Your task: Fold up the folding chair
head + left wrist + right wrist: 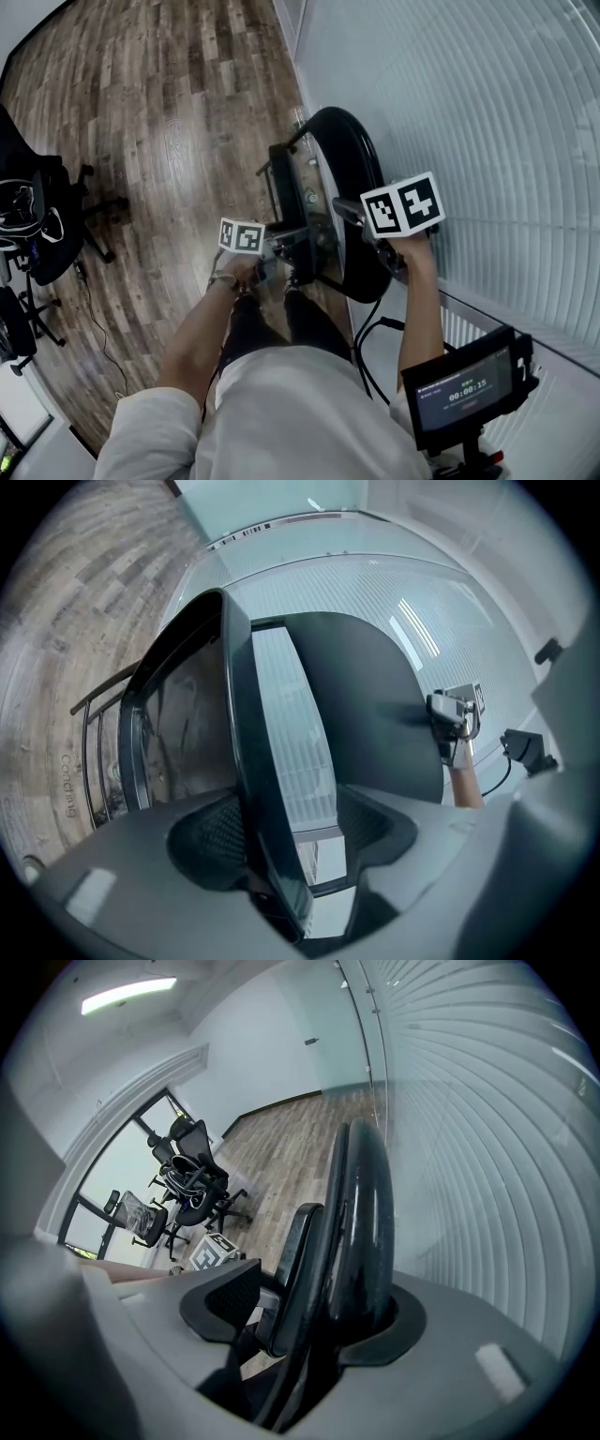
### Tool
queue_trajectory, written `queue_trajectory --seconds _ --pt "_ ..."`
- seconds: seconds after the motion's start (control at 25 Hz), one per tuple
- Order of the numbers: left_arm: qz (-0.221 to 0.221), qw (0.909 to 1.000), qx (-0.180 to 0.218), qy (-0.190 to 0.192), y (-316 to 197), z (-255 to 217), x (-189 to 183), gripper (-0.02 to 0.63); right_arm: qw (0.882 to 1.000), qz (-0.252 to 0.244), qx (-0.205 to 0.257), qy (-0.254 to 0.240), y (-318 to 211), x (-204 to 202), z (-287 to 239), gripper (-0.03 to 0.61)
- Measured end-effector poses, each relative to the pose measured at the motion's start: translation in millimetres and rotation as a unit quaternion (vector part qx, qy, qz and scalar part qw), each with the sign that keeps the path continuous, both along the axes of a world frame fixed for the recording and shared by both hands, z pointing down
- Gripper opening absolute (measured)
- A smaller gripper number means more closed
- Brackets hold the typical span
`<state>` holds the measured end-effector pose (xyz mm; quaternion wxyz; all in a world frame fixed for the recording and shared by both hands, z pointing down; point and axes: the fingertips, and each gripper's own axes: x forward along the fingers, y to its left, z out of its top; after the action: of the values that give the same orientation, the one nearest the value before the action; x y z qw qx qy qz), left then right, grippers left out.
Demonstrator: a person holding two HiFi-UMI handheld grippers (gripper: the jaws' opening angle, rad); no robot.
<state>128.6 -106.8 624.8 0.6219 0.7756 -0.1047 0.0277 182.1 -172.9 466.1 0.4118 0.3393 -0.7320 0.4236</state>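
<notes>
The black folding chair (pixel 352 178) stands on its edge beside the white blinds, its round backrest (pixel 367 1241) close to the seat panel (pixel 298 1269). My left gripper (pixel 279 258) reaches in level. In the left gripper view its jaws (pixel 291 841) straddle the seat's thin black rim (pixel 255 761). The rim lies by the left pad, and a light gap shows before the right pad. My right gripper (pixel 375 246) points steeply down over the backrest's top. Its jaws (pixel 309 1302) stand wide around both the backrest rim and the seat edge, with the rim against the right pad.
Slatted white blinds (pixel 487 141) run along the right, tight against the chair. Black office chairs (pixel 37 225) stand at the left on the wooden floor (pixel 169 122). A small screen device (pixel 464 384) and a black cable (pixel 367 352) sit by the person's right side.
</notes>
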Motion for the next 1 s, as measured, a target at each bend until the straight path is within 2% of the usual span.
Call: queue_trajectory --seconds 0.6,1.0 --pt "0.026 0.9995 0.015 -0.012 -3.5 -1.9 27.7 0.262 1.000 -0.007 0.003 0.008 0.3 0.5 -3.8 0.265" --pt "0.026 0.9996 0.009 -0.005 -7.0 -4.2 34.6 0.261 1.000 -0.009 0.003 0.011 -0.3 -4.2 -7.7 0.272"
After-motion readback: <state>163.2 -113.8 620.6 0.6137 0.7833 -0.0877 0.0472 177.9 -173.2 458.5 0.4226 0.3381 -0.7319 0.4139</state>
